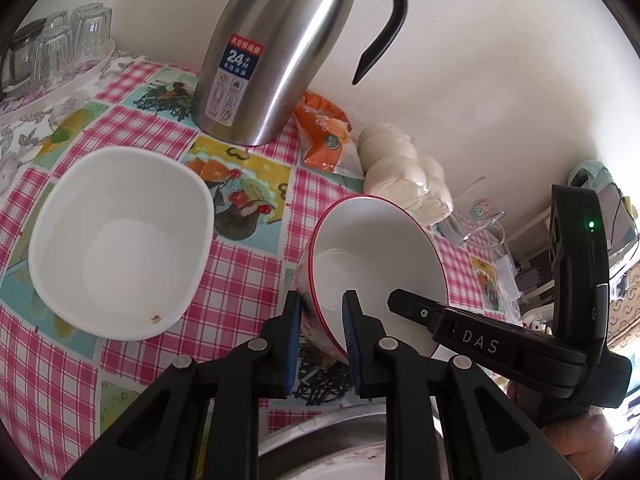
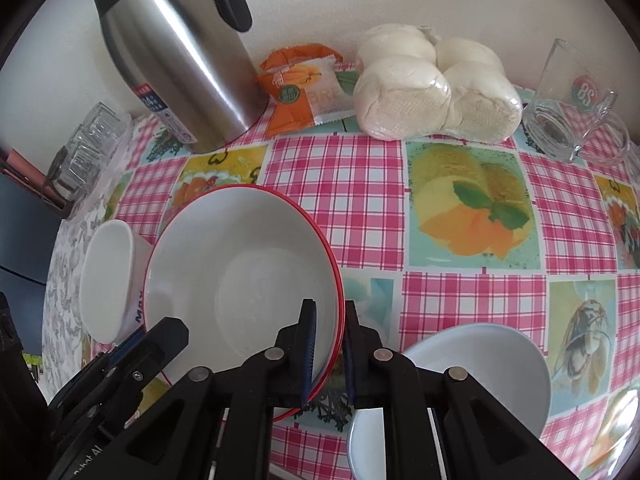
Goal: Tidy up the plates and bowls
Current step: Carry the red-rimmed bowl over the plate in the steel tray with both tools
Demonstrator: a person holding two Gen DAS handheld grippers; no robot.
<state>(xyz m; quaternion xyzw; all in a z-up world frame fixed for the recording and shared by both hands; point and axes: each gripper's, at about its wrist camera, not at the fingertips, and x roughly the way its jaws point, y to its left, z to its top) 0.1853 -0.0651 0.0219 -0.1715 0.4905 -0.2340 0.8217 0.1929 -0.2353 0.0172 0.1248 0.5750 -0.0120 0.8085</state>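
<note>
A red-rimmed white bowl (image 1: 380, 256) (image 2: 240, 280) is held tilted above the checked tablecloth. My left gripper (image 1: 322, 340) is shut on its near rim, one pad inside and one outside. My right gripper (image 2: 330, 352) is shut on the opposite rim; its body shows in the left wrist view (image 1: 500, 340). A plain white squarish bowl (image 1: 120, 240) (image 2: 106, 280) sits on the table just left of the held bowl. A pale blue-white bowl (image 2: 480, 380) sits under my right gripper at lower right.
A steel thermos jug (image 1: 276, 52) (image 2: 176, 52) stands at the back by the wall, with an orange snack packet (image 2: 304, 88), wrapped buns (image 2: 432, 92) and a glass mug (image 2: 572, 116). A tray of upturned glasses (image 1: 56, 48) sits far left. A metal basin rim (image 1: 320, 432) lies below.
</note>
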